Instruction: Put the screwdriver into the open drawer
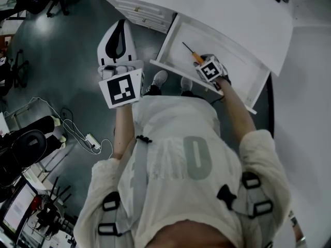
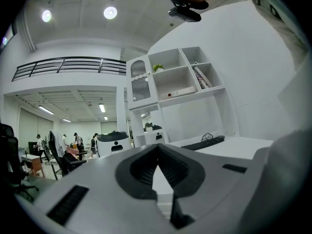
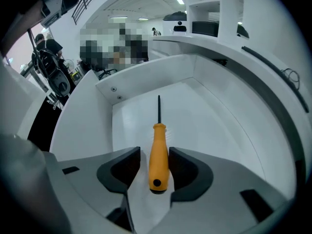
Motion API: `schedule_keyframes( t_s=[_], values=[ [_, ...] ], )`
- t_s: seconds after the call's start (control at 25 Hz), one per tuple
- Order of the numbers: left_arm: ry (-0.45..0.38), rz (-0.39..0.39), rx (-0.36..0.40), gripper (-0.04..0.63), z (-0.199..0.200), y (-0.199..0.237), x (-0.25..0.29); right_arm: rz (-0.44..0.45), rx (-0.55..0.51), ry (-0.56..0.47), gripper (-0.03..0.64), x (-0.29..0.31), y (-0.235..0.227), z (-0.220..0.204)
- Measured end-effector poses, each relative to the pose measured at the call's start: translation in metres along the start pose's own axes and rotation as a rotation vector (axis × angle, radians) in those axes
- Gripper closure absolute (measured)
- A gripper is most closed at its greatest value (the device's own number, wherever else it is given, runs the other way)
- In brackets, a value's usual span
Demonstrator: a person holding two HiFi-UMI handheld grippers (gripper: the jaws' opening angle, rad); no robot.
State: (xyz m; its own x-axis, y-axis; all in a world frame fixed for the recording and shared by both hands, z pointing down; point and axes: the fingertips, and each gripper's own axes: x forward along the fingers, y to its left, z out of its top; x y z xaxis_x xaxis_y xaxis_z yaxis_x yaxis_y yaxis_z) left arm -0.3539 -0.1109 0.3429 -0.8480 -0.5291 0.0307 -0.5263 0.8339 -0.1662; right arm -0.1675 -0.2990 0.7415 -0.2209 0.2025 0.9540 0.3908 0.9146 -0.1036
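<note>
The screwdriver [image 1: 192, 53], with an orange handle and a thin dark shaft, lies inside the open white drawer [image 1: 170, 37]. In the right gripper view the screwdriver [image 3: 158, 155] rests on the drawer floor [image 3: 209, 116], its shaft pointing away from me. My right gripper [image 1: 201, 62] points steeply down into the drawer. Its jaws stand on either side of the handle, with a thin gap on the left side, so my right gripper [image 3: 155, 162] is open. My left gripper [image 1: 121, 25] is held level out over the floor, left of the drawer. The left gripper [image 2: 157, 146] is shut and holds nothing.
The white desk top [image 1: 232, 14] overhangs the back of the drawer. My shoes [image 1: 160, 79] stand just before the drawer front. A power strip and cables [image 1: 93, 141] and a black chair [image 1: 26, 143] are on the floor at left. A keyboard [image 2: 204, 143] and white shelves [image 2: 175, 82] lie ahead of the left gripper.
</note>
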Motion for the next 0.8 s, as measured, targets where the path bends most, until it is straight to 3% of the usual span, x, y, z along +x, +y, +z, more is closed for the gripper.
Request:
schedule_keyframes(
  t_s=[0.28,0.8],
  values=[
    [-0.008,0.003,0.001,0.591,0.001,0.003,-0.003,-0.033,0.002,0.003,0.417,-0.002,-0.004,0.000],
    [-0.018,-0.009,-0.008,0.591,0.000,0.004,-0.005,0.050,0.047,-0.008,0.407,-0.009,0.008,0.003]
  ],
)
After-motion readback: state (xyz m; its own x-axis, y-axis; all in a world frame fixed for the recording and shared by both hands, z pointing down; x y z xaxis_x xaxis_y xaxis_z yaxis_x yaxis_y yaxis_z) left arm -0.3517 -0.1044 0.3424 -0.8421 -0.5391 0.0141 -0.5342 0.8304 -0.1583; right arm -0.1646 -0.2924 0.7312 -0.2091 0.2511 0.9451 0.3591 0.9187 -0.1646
